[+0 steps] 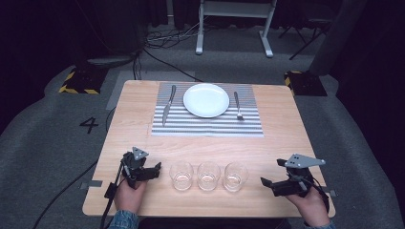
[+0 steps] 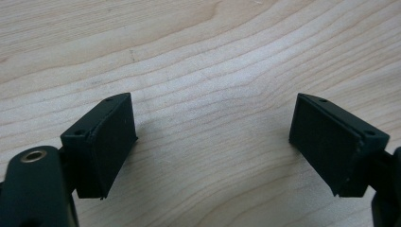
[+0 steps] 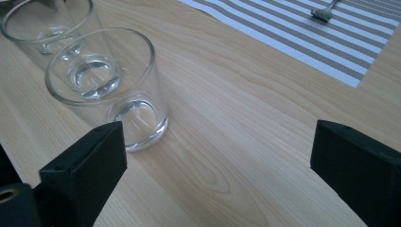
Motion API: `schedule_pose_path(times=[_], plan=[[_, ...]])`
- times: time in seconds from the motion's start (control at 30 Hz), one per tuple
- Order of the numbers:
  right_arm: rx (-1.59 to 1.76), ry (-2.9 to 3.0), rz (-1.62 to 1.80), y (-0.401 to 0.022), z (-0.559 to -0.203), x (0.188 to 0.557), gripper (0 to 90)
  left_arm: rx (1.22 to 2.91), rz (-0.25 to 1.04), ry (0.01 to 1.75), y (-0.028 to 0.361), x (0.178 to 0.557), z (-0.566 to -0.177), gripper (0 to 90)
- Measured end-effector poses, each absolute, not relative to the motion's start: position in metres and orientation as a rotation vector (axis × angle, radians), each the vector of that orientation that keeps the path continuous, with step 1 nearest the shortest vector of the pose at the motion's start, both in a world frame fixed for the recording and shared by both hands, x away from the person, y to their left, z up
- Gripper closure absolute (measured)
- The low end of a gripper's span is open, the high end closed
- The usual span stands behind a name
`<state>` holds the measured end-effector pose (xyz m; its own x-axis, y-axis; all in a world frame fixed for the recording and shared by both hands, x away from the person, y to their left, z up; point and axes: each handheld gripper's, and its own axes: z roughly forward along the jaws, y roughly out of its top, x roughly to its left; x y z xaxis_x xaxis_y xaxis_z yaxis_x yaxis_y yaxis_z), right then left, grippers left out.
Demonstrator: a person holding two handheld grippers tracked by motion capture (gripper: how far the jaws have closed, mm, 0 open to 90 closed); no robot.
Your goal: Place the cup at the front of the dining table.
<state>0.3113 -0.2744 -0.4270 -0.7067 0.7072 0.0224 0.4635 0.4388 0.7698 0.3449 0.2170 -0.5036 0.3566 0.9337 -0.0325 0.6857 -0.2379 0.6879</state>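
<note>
Left tool point(image 1: 155, 171) released, jaws wide over bare table point(image 1: 138, 119); right tool point(image 1: 264, 182) likewise released, empty. Three glasses point(image 1: 208, 175) in a row between both; plate point(image 1: 206, 100), knife point(image 1: 168, 104), fork point(image 1: 238, 106) on striped placemat point(image 1: 207, 123) farther off.

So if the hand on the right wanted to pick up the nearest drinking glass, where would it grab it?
Probably across the side wall of the rightmost glass, with the right gripper coming in level from the glass's right. The glass stands upright and empty, and its round wall would likely fit between the open jaws. That side is free, while the middle glass stands close on its other side.
</note>
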Motion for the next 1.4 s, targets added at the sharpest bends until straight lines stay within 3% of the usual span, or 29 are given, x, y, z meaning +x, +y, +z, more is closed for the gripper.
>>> schedule_pose_path(times=[0.7, 1.4], plan=[[0.846, 2.484, 1.175, -0.224, -0.422, 0.311, 4.5, 2.008, 0.521, 1.401, 0.217, 0.345, -0.504, 15.6], [0.817, 2.639, 1.068, -0.183, -0.448, 0.327, 4.7, 2.008, 0.521, 1.401, 0.217, 0.345, -0.504, 15.6]])
